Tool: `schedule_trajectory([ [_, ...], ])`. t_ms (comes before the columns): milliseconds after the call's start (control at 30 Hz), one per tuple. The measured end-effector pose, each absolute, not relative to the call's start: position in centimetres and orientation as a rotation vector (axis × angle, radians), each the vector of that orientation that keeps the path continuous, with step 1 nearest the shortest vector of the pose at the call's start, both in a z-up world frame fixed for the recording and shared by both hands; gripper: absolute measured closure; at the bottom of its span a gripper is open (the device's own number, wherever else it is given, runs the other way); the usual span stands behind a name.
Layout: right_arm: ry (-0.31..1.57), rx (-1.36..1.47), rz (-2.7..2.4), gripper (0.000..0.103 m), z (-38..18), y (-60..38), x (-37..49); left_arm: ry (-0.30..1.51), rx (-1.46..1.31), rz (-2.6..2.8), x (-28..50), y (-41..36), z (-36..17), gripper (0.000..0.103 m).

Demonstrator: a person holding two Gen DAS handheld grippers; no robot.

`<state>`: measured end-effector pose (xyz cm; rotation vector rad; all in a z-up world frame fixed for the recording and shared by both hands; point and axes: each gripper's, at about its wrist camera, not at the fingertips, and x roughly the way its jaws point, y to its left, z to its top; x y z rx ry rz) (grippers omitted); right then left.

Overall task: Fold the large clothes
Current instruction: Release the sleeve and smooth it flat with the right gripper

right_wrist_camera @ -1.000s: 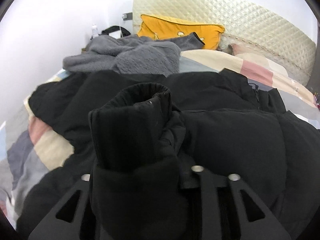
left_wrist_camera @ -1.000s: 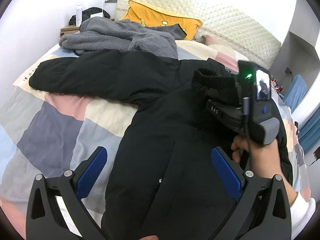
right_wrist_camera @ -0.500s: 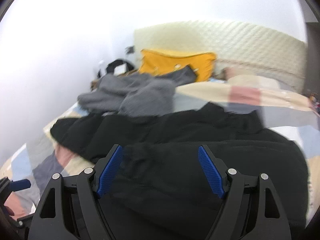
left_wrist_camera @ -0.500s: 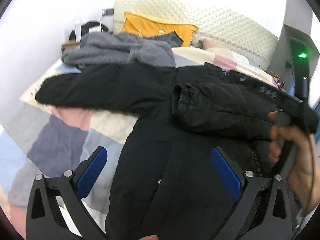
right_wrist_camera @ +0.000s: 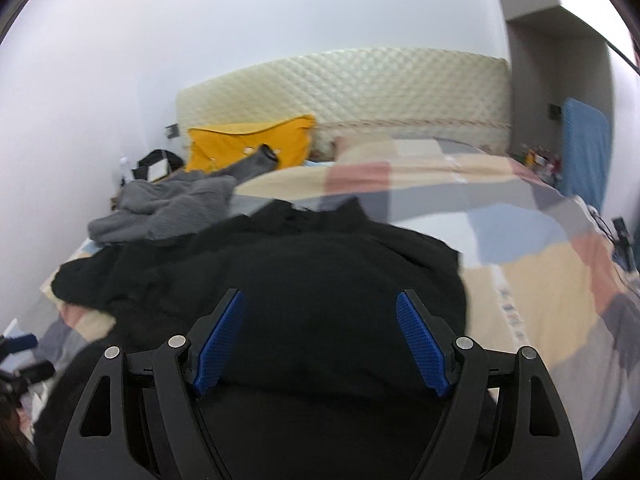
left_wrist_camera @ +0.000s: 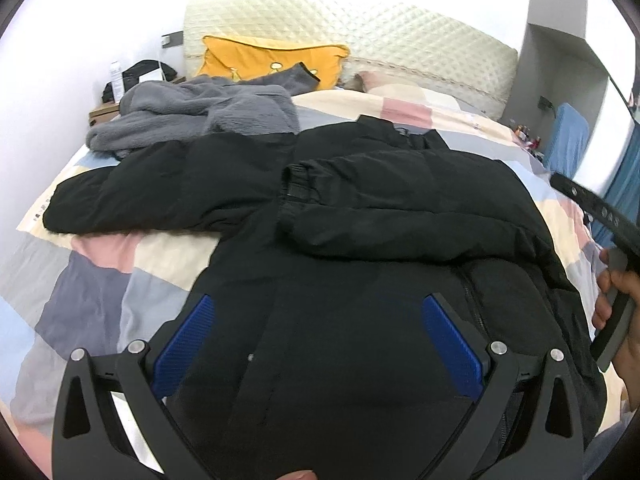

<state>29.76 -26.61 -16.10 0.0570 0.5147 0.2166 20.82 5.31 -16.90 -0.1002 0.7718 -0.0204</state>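
Note:
A large black padded jacket lies spread on the bed; it also shows in the right wrist view. Its right sleeve is folded across the chest, cuff toward the middle. Its left sleeve stretches out flat to the left. My left gripper is open and empty above the jacket's lower body. My right gripper is open and empty above the jacket's right side. It appears at the right edge of the left wrist view, held in a hand.
A grey fleece garment lies bunched behind the jacket. An orange pillow leans on the quilted headboard. The patchwork bedspread covers the bed. A nightstand with a bottle stands at the far left.
My right gripper let go of the right sleeve's cuff, opened, and pulled back to the right. The sleeve now lies across the jacket's chest. My left gripper rose slightly.

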Motion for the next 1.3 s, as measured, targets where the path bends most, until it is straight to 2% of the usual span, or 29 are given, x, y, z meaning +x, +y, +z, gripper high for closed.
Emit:
schedule_trajectory([
  [400, 0.604, 0.189, 0.190, 0.026, -20.1, -31.3, 28.7, 0.778, -0.065, 0.005, 21.4, 4.9, -17.5, 0.000],
  [933, 0.788, 0.189, 0.015, 0.026, -25.9, -35.8, 31.3, 0.799, -0.068, 0.023, 22.0, 4.6, -18.0, 0.000],
  [1300, 0.737, 0.226, -0.044, 0.026, -26.5, -37.6, 32.8, 0.816, -0.059, 0.024, 22.1, 4.3, -18.8, 0.000],
])
